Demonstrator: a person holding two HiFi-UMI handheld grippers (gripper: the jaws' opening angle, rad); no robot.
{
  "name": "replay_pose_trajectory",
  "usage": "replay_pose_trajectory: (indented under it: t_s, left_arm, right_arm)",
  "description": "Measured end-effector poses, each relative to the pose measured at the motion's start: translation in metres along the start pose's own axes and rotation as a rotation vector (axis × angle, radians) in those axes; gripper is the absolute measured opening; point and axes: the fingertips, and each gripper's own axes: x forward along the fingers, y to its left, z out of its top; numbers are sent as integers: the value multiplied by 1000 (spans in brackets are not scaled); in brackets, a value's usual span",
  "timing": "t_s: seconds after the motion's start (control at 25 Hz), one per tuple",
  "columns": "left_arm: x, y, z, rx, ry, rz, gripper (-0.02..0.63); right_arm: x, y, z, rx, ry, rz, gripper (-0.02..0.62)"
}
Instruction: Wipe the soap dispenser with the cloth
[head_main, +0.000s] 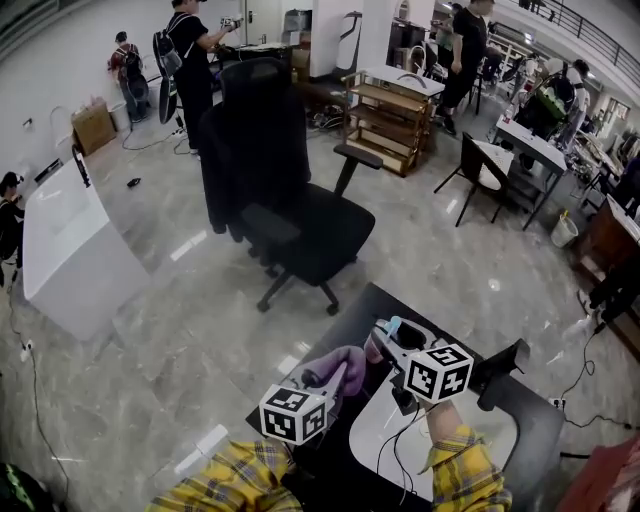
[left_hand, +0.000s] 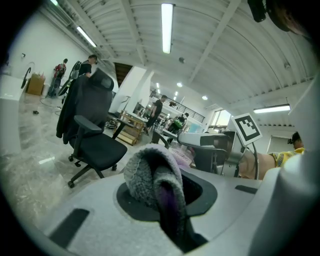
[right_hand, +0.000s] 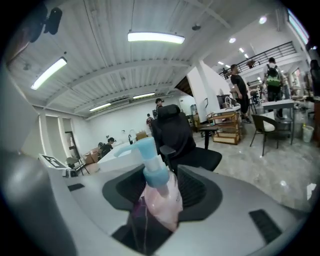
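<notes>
Soap dispenser (right_hand: 161, 200), pink-bodied with a blue pump, sits clamped between the jaws of our right gripper (right_hand: 160, 186), raised above the dark table (head_main: 545, 440). Its long axis runs roughly along those jaws, with the base buried toward the gripper's throat, the pump end pointing away from us and the spout turned to the left. Just beside it on the left, in the head view, hangs the cloth (left_hand: 150, 172), a grey and purple wad pinched tight in our left gripper (left_hand: 165, 192). The wipe, as we judge it, turns on bringing the cloth rightward onto the dispenser's exposed left flank, and our left hand is the nearer one.
</notes>
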Motion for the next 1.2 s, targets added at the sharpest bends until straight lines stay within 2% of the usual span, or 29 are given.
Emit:
replay_pose_trajectory:
  t_s: [0.2,0.48,0.72,0.8,0.92,1.04,1.2]
  left_arm:
    - [-1,5,4,-27,-9,8,58]
    - [-2,11,8,-55,-13,21,58]
    - [1,10,9,-75,3,11,58]
    - [1,10,11,-107,3,18,58]
    - [3,13,15,-159,-8,37,58]
    - [7,14,19,-209,-32,57,58]
    - [15,4,45,-317,-103,39,58]
  right_arm:
    - [-4,-7,1,68,-38,-167,183]
    - [-8,-9,0,115,-98,-308,183]
    - [-9,-5,0,82,-115,-324,187]
    - [-14,0,2,32,-121,-313,241]
    - [-30,7,1,-13,-140,-287,258]
    - [-57,11,3,-39,-227,-283,258]
    - [-90,4,14,-63,-341,-346,258]
